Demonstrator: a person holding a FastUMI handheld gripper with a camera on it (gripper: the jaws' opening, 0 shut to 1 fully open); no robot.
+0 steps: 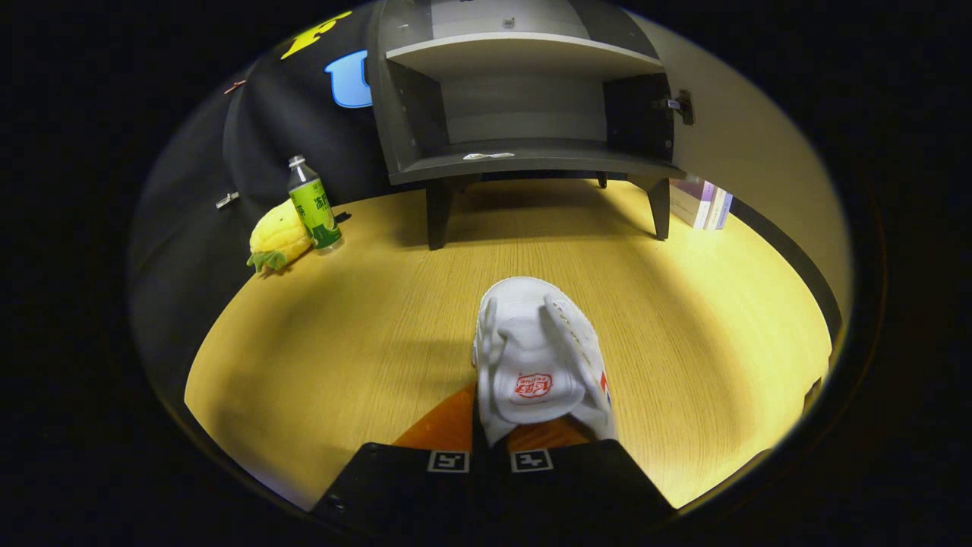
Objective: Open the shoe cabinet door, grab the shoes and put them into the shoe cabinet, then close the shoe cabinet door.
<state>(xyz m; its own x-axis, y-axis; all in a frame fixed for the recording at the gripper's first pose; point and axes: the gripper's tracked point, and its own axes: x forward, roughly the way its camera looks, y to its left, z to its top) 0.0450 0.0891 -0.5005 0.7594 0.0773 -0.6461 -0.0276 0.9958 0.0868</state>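
Note:
A white shoe (535,357) with a red logo on its tongue points away from me, toe toward the cabinet. My gripper (490,448) is shut on the shoe, the fingers pinching the left side wall near the heel opening. The shoe appears lifted a little above the wooden table (342,349). Beyond it stands the grey shoe cabinet (524,159) on short legs, with its door (752,144) swung open to the right. Its lower compartment and upper shelf hold no shoes that I can see.
A green-labelled bottle (313,205) and a yellow corn plush toy (279,237) stand left of the cabinet by the black wall. A stack of books (702,202) lies right of the cabinet, under the open door. The table's edges curve near on both sides.

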